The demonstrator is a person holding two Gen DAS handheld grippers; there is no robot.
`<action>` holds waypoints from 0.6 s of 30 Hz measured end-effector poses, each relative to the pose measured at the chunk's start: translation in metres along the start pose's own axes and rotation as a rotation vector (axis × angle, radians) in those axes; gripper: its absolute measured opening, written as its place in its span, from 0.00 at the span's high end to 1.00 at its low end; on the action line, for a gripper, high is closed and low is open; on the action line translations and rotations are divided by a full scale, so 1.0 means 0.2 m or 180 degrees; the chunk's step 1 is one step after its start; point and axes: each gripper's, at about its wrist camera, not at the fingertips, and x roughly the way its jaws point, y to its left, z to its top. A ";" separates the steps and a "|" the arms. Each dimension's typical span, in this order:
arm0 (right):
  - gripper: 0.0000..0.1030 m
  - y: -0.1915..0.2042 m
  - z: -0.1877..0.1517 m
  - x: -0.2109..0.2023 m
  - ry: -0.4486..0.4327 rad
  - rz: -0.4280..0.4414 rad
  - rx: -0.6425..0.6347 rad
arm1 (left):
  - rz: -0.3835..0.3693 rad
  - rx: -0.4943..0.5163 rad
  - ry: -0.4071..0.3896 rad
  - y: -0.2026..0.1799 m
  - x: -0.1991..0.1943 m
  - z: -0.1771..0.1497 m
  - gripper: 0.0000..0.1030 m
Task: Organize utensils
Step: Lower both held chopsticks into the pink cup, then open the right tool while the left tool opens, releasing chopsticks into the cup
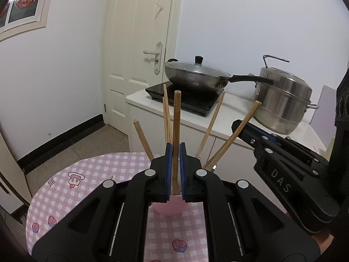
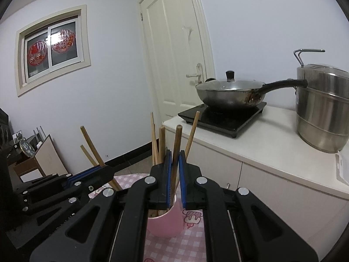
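Note:
A pink cup (image 1: 169, 207) stands on the round table with a pink checked cloth (image 1: 87, 185). Several wooden chopsticks (image 1: 209, 126) lean outward in the cup. My left gripper (image 1: 176, 150) is shut on one upright chopstick (image 1: 177, 113) just above the cup. From the right, my right gripper (image 1: 236, 125) reaches in, shut on a slanted chopstick (image 1: 250, 112). In the right wrist view my right gripper (image 2: 175, 155) pinches its chopstick (image 2: 178, 137) over the cup (image 2: 165, 222). At the left there, the left gripper (image 2: 106, 169) holds its leaning chopstick (image 2: 90, 144).
Behind the table a white counter (image 1: 229, 111) carries a black induction hob (image 1: 185, 100), a lidded wok (image 1: 196, 76) with a long handle and a steel steamer pot (image 1: 283, 104). A white door (image 1: 139, 43) stands beyond. Low furniture (image 2: 32, 152) sits at the left wall.

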 end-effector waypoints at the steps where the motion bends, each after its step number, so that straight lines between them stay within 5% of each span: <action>1: 0.94 0.00 0.00 0.00 0.0006 -0.0005 0.0003 | -0.0030 -0.0007 0.0009 0.00 -0.01 0.00 0.93; 5: 0.94 0.00 0.00 -0.03 0.0017 -0.0015 0.0011 | -0.0069 -0.0001 0.0047 0.00 -0.03 0.01 0.93; 9: 0.81 0.01 0.01 -0.09 0.0000 -0.0011 0.0038 | -0.0090 -0.0010 0.0065 -0.01 -0.06 0.01 0.93; 18: 0.77 0.08 0.00 -0.23 -0.0063 -0.0008 -0.0005 | -0.0127 -0.0005 0.0010 -0.03 -0.20 0.02 0.93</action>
